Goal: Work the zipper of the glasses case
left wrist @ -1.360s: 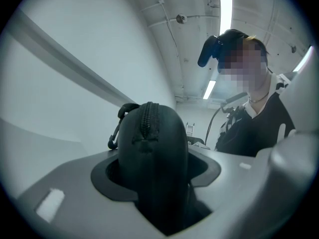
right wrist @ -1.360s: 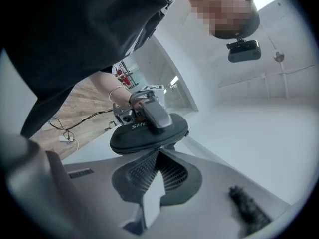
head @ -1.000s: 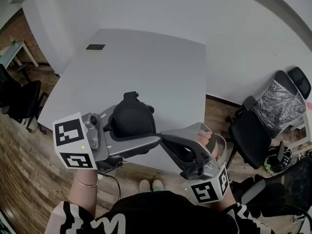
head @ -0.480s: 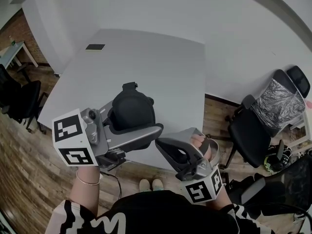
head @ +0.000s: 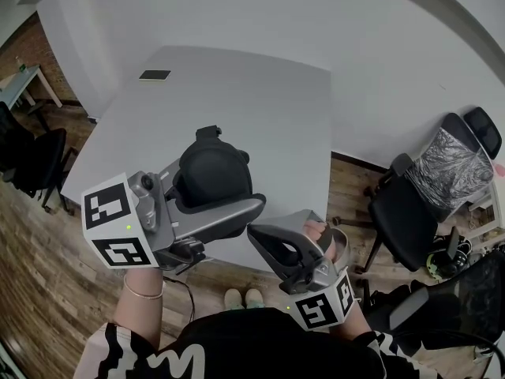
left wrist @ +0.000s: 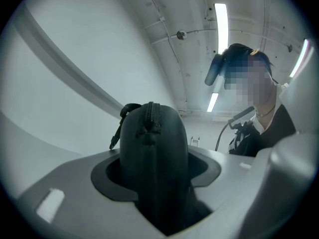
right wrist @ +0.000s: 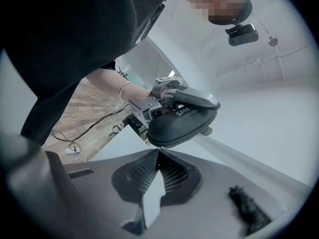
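The black glasses case (head: 213, 176) is held above the near edge of the table, with my left gripper (head: 225, 194) shut on its lower half. In the left gripper view the case (left wrist: 154, 143) stands upright between the jaws, its zipper (left wrist: 148, 128) running over the top ridge and a small loop (left wrist: 122, 118) hanging on its left side. My right gripper (head: 254, 234) sits just to the right of and below the case, apart from it. Its jaws are shut tip to tip with nothing between them (right wrist: 158, 152). The right gripper view looks up at the case (right wrist: 184, 126).
The grey table (head: 237, 93) stretches ahead with a small dark flat object (head: 155, 76) at its far left corner. Black office chairs (head: 410, 212) stand at the right and another chair (head: 31, 156) at the left, on wooden floor.
The right gripper has drawn back from the left gripper's jaw toward the person's body. The left gripper has lifted the case a little and still holds it.
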A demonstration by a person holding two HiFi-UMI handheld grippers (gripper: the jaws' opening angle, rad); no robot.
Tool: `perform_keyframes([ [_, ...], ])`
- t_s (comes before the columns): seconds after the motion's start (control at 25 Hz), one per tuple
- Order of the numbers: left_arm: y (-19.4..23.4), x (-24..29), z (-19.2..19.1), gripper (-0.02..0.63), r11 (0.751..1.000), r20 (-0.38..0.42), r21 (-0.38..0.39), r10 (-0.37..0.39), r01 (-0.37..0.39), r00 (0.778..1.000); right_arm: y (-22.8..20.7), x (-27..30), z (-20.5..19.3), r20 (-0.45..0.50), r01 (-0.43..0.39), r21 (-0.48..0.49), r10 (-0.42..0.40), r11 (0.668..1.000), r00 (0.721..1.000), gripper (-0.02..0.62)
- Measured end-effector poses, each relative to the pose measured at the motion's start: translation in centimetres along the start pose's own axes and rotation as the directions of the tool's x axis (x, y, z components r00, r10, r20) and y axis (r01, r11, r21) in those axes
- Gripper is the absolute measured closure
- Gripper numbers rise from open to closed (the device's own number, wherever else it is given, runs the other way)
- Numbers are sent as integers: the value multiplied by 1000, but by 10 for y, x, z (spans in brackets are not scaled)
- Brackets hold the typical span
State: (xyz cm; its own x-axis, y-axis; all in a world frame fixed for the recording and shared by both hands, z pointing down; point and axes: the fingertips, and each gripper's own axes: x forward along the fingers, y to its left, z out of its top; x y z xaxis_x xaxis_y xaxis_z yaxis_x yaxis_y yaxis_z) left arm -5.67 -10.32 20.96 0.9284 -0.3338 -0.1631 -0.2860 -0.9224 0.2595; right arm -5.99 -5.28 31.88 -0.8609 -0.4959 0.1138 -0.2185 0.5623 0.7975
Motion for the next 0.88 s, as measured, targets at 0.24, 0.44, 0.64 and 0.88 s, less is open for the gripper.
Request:
perform_keyframes([
  [0.24,-2,1,6,334,1000,27,-5,7,-7,1000,7,2,4,14,-22,12,21,1000,1000,591],
  [0.44,-4,2,6,334,1000,24,6,12,-12,1000,13,5,8,31,-35,41,34,999,999,591],
  [0.64,-7,3,4,333,999,8,32,32,-32,999,21,13,12,45,-63,60,61,996,997,591],
  [0.88,-7,-2,-2,334,994,26,43,101,-102,995,26,8,8,37,-23,64,20,998,999,589],
])
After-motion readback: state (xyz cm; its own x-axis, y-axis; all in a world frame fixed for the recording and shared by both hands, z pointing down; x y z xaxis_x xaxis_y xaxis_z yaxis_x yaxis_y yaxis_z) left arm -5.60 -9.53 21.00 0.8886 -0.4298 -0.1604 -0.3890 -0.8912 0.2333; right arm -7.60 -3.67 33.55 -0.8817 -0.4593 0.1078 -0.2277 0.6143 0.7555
